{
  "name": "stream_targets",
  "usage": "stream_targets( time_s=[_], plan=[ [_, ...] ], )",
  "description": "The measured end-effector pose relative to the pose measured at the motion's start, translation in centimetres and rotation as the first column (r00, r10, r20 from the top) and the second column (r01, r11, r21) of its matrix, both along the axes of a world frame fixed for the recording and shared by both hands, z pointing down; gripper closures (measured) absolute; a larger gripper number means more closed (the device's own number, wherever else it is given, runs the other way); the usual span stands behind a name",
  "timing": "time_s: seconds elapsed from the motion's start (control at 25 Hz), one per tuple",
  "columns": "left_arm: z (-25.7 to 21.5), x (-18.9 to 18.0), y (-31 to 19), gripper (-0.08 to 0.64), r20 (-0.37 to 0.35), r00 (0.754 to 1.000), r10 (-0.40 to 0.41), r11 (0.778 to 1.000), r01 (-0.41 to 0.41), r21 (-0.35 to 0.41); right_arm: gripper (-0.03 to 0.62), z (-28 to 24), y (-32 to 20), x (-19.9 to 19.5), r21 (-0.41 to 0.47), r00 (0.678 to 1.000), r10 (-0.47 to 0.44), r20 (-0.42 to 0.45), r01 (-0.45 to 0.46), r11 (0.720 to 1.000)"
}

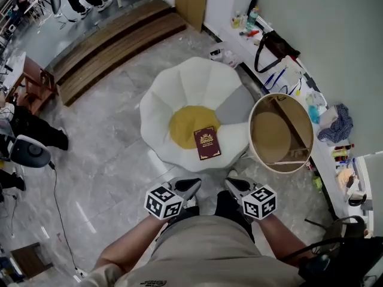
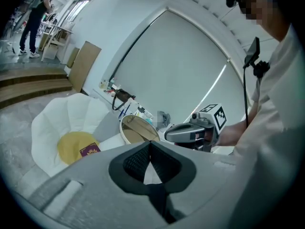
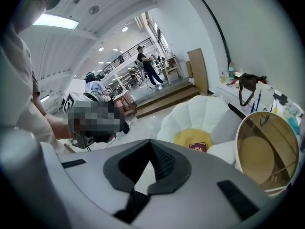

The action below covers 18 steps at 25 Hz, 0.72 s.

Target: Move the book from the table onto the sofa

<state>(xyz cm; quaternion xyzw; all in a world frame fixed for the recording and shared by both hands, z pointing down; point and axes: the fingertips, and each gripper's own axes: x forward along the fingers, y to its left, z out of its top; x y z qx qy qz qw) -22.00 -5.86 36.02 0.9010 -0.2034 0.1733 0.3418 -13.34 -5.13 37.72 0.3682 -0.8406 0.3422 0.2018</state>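
Observation:
A dark red book (image 1: 206, 143) lies flat on the white petal-shaped sofa (image 1: 173, 94), half on its yellow centre cushion. The round wooden table (image 1: 293, 160) beside the sofa has a bare top. Both grippers hover near my body, well short of the sofa, and nothing is between their jaws. My left gripper (image 1: 190, 187) is shut, and so is my right gripper (image 1: 233, 185). In the left gripper view the pads (image 2: 143, 160) meet, with the book (image 2: 89, 150) far below left. The right gripper view shows closed pads (image 3: 159, 161) and the book (image 3: 198, 147) beyond.
A white ledge (image 1: 323, 148) along the right wall carries a dark bag (image 1: 272, 46), bottles and cloths. Wooden steps (image 1: 114, 49) run behind the sofa. A black chair (image 1: 27, 151) and a floor cable (image 1: 57, 202) are at the left. People stand far back (image 3: 148, 66).

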Motion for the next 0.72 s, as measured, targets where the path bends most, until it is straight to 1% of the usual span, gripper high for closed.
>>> stream_targets(
  time_s=[0.12, 0.24, 0.44, 0.72],
  plan=[
    [-1.3, -0.9, 1.6, 0.551, -0.013, 1.0, -0.003, 1.0, 0.003, 0.008, 0.58, -1.2, 1.6, -0.8, 0.01, 1.0, -0.003, -0.005, 0.003, 1.0],
    [-2.3, -1.6, 2.6, 0.551, -0.032, 0.999, -0.008, 1.0, 0.009, 0.014, 0.58, -2.3, 2.5, -2.1, 0.028, 0.999, -0.032, -0.011, 0.032, 0.999],
    [-3.0, -3.4, 3.5, 0.551, -0.036, 0.999, -0.022, 0.999, 0.023, 0.032, 0.581, -3.6, 3.5, -4.1, 0.062, 0.998, -0.061, -0.026, 0.063, 0.996],
    [-3.2, -4.5, 4.8, 0.551, -0.039, 0.999, -0.026, 0.999, 0.028, 0.047, 0.581, -4.4, 4.9, -4.4, 0.094, 0.996, -0.065, -0.061, 0.071, 0.993]
  ],
)
